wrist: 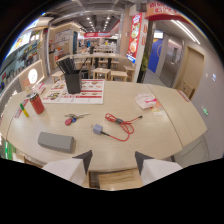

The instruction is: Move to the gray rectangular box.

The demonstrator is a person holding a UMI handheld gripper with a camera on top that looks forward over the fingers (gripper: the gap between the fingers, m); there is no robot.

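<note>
1. The gray box [56,141] lies flat near the table's front edge, ahead of our gripper [113,159] and off to the left of its fingers. It rests on its long face, well apart from the other things, so we judge we can come at it without brushing anything.
2. We hold the gripper with its fingers spread wide and nothing between them. They hang over the table's [165,130] near edge, aimed more at the middle of the table than at the box. We judge the move is barely begun and calls for a swing left.
3. Just beyond the fingers a red cable [121,126] lies in loose loops, with a small gray plug [97,129] at one end. It looks dropped rather than arranged.
4. A bunch of keys [71,119] with a red fob sits just beyond the box, near the plug.
5. Further left, a red can [36,103] stands upright near the table edge. We cannot read its label. A yellow and green pen-like thing [24,109] lies beside it.
6. To the right, a crumpled white wrapper [146,101] with red print rests alone. Its print is too small to read.
7. At the far side, a black holder [73,80] of dark sticks stands on a printed menu sheet [75,92], within reach of diners. The sheet shows pictures, but we cannot make out its text.
8. Beyond the table we see more tables and stools, and a red sign [135,35] with writing we cannot read.
</note>
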